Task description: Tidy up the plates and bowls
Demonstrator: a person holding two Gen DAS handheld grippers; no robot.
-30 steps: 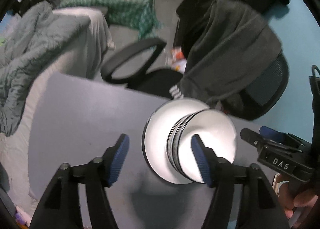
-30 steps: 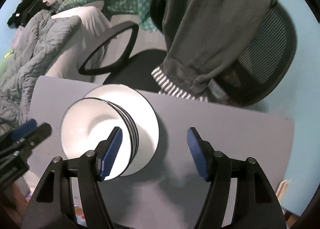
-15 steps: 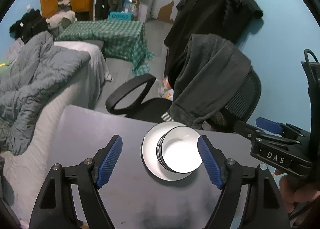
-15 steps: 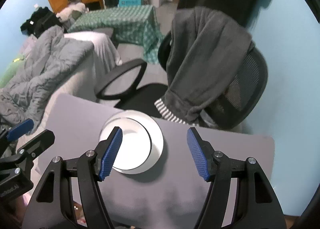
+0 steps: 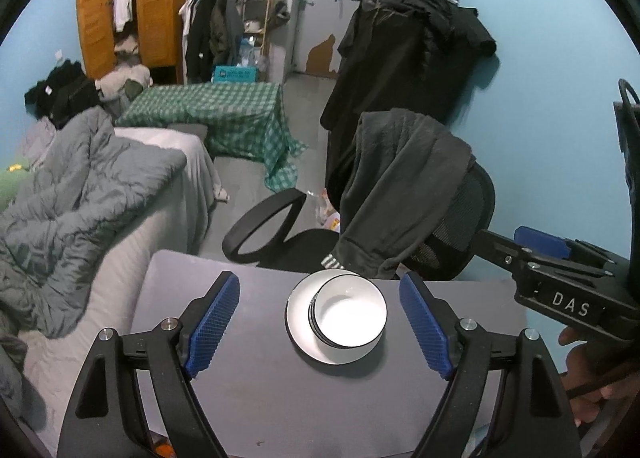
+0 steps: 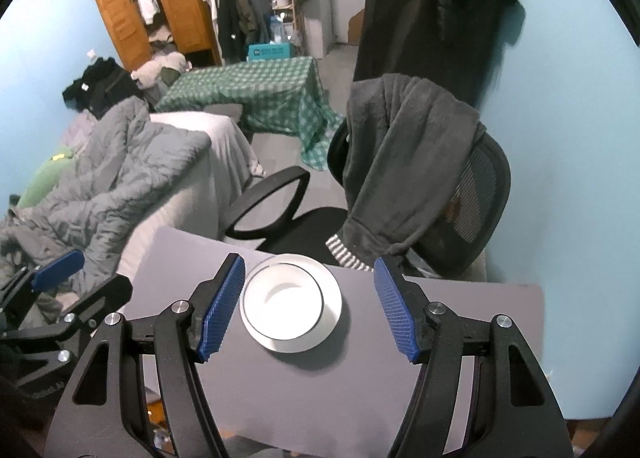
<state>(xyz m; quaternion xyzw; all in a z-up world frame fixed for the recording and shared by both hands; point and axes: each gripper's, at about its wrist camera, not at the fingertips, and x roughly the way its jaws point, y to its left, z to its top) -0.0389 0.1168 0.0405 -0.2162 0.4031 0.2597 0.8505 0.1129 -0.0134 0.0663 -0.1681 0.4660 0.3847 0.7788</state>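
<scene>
A stack of white bowls with dark rims (image 5: 347, 312) sits on a white plate (image 5: 298, 318) at the far middle of the grey table (image 5: 256, 398). In the right wrist view the bowls (image 6: 282, 296) and the plate (image 6: 330, 318) show the same stack. My left gripper (image 5: 320, 322) is open and empty, held well above and short of the stack. My right gripper (image 6: 310, 308) is open and empty too, also raised above the table. The right gripper's body shows at the right edge of the left wrist view (image 5: 560, 282).
A black office chair (image 5: 452, 218) with a dark grey garment (image 5: 400, 186) over its back stands just beyond the table's far edge. A bed with a grey quilt (image 5: 80, 194) lies to the left. A green checked table (image 5: 224, 114) stands further back.
Both grippers have pulled up and back from the stack, which now looks small and far. The left gripper's finger no longer sits at the bowl; both jaws stay open.
</scene>
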